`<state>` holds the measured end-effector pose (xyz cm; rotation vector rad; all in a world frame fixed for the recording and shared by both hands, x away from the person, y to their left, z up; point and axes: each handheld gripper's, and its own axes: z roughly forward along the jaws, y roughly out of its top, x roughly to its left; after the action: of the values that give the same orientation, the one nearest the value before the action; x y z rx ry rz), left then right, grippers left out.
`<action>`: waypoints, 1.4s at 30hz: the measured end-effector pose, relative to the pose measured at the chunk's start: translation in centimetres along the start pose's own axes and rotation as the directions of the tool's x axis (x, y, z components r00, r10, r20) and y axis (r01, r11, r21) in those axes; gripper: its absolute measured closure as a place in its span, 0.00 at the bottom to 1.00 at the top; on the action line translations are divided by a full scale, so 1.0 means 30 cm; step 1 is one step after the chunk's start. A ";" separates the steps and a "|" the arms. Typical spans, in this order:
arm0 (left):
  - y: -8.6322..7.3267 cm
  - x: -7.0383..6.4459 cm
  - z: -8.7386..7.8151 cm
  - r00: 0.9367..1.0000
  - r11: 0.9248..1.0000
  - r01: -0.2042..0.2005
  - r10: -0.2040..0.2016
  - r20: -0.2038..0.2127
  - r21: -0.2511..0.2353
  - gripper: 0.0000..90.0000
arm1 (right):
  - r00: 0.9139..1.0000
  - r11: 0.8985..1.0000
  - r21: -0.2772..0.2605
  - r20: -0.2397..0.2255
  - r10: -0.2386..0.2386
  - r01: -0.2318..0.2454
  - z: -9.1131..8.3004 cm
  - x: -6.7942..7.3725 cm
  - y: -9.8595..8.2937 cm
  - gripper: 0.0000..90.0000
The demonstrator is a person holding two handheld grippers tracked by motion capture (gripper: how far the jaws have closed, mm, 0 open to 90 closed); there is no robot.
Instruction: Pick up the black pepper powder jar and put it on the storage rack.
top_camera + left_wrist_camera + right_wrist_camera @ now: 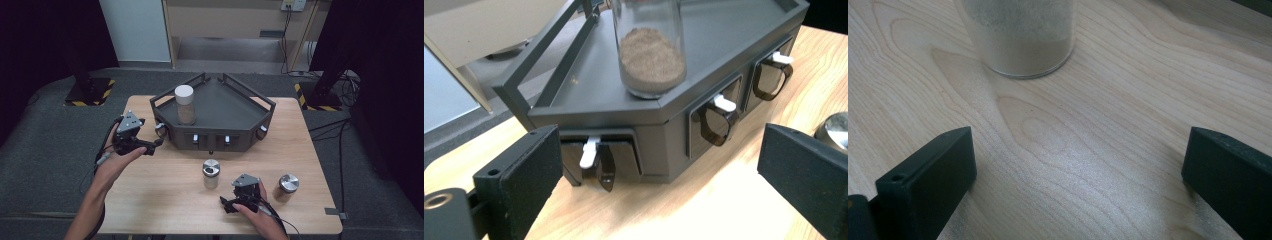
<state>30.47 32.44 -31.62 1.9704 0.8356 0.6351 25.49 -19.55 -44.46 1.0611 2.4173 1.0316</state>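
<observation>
A dark grey angular rack point(250, 107) with a railed top and small front drawers stands at the back of the wooden table. On its left part stands a white-lidded glass jar point(184, 104) of brown powder, also seen in the left gripper view point(651, 55). My left gripper point(154, 146) is open just off the rack's left front corner, its jaws point(659, 165) framing a drawer with a white tab point(589, 152). My right gripper point(225, 205) is open low over the table point(1078, 160), nothing between its jaws. A jar of pale powder point(1020, 35) stands ahead of it.
Two silver-lidded jars stand on the table in front of the rack, one near the middle point(211, 173) and one to the right point(288, 186). Two more drawers with white tabs point(724, 103) line the rack's front. The table's front edge lies close behind my right hand.
</observation>
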 end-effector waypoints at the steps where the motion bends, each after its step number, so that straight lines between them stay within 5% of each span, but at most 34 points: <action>1: -0.005 -0.002 -0.003 1.000 1.000 0.002 -0.002 0.000 0.000 0.03 | 1.000 1.000 0.000 0.000 0.000 0.000 0.000 0.000 0.000 0.01; 42: -0.242 -0.155 0.034 0.996 0.988 0.082 -0.087 0.032 0.129 0.02 | 1.000 1.000 0.000 0.000 0.000 0.000 0.000 0.000 0.000 0.01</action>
<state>25.95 31.20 -38.94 2.0428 0.9516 0.5041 25.49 -19.56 -44.45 1.0613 2.4178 1.0316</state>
